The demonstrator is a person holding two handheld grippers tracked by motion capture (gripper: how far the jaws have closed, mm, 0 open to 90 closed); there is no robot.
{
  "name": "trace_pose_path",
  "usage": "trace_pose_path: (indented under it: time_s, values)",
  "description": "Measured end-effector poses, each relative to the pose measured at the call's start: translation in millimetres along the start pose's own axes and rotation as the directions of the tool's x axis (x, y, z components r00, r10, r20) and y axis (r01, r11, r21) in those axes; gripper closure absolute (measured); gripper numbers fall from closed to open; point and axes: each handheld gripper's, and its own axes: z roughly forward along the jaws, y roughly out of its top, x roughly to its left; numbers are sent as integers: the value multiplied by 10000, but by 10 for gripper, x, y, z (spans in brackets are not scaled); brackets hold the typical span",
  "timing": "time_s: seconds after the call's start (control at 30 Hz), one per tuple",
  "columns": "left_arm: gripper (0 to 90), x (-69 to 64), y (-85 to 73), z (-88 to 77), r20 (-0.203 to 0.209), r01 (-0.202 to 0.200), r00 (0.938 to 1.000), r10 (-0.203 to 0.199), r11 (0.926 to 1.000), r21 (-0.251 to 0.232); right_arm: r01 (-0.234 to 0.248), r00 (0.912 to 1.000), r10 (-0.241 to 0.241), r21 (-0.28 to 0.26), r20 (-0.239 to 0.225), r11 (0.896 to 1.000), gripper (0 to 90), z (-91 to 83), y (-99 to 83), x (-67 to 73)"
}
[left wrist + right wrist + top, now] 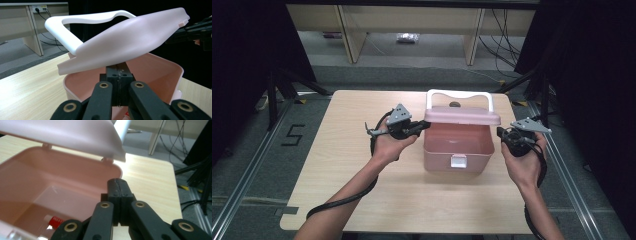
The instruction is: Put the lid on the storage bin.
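fingers pressed together on both grippers, left [426, 125] propping the pink box's lid [462, 116] half open, right [500, 132] idle beside it.

The high view is looking forward and down from above the person's side, taking in the whole table [362, 200] and the floor beyond. The left gripper view is riding close behind its own closed jaws, facing across the pink box [160, 72] from just beside it, under the raised lid [130, 42]. The right gripper view is sitting equally near, looking over the box [50, 182] rim into its interior. All three are sharing the box, its lid and the tabletop.
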Motion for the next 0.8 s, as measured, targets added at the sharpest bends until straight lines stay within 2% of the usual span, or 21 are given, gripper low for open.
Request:
trace_pose_path:
  time_s: [0.07, 0.1, 0.13, 0.17, 0.23, 0.27, 0.3, 0.4, 0.47, 0.5, 0.53, 0.57, 0.6, 0.63, 0.67, 0.7, 0.73, 0.77, 0.8]
  values:
    - [899, -9, -10, -9, 17, -4, 10000, 4, 10000, 47, -468, 9988, 471, 182, -160, 9987, 900, -38, -40, 8]
    - [899, -13, -16, -14, 20, -25, 10000, 25, 10000, 56, -336, 9989, 340, 127, -320, 9994, 900, -46, -58, -17]
    - [899, -21, -25, -22, 34, -25, 10000, 24, 10000, 92, -451, 9976, 458, 148, -522, 9989, 900, -57, -73, -25]
    - [899, -24, -31, -24, 30, -31, 10000, 31, 10000, 86, -220, 9990, 224, 107, -384, 9997, 900, -71, -91, -45]
    - [899, -31, -51, -31, 54, -44, 10000, 43, 9999, 138, -649, 9963, 657, 158, -562, 9978, 900, -86, -115, -32]
    - [899, -35, -64, -34, 69, -42, 10000, 41, 9999, 147, -340, 9983, 346, 139, -475, 9993, 900, -99, -121, -47]
    - [899, -37, -75, -37, 83, -27, 10000, 26, 9998, 174, -606, 9972, 608, 73, -427, 9981, 900, -105, -140, -31]
    - [899, -43, -105, -42, 117, -59, 9999, 56, 9997, 247, -487, 9976, 490, 76, -482, 9988, 900, -139, -168, -42]
    - [899, -53, -129, -45, 129, -48, 9999, 44, 9995, 298, -697, 9957, 701, 95, -611, 9975, 900, -145, -195, -39]
    - [899, -56, -137, -45, 149, -44, 9999, 39, 9996, 291, -777, 9952, 780, 77, -588, 9969, 900, -154, -212, -41]
    - [899, -60, -147, -49, 135, -39, 9999, 35, 9995, 327, -651, 9968, 652, 38, -471, 9979, 900, -162, -217, -52]
    - [899, -65, -156, -53, 151, -41, 9999, 36, 9994, 329, -892, 9950, 897, 119, -448, 9959, 900, -169, -229, -39]
    - [899, -69, -164, -58, 156, -40, 9999, 34, 9994, 350, -811, 9947, 812, 37, -633, 9967, 900, -168, -240, -58]
    - [899, -73, -172, -64, 187, -57, 9998, 50, 9993, 380, -1106, 9923, 1116, 221, -529, 9936, 900, -193, -249, -32]
    - [899, -78, -182, -69, 182, -61, 9998, 54, 9992, 394, -1131, 9918, 1134, 85, -585, 9936, 900, -189, -266, -33]
    - [899, -81, -187, -75, 175, -78, 9998, 70, 9990, 440, -741, 9961, 744, 63, -482, 9972, 900, -195, -279, -61]
    - [899, -86, -197, -81, 199, -85, 9998, 76, 9990, 450, -1132, 9924, 1139, 183, -463, 9934, 900, -201, -290, -31]
    - [899, -91, -203, -85, 176, -50, 9998, 42, 9989, 459, -781, 9960, 782, 37, -426, 9969, 900, -204, -303, -61]
    - [899, -94, -211, -92, 210, -87, 9998, 76, 9986, 521, -816, 9955, 818, 56, -479, 9966, 900, -201, -314, -63]
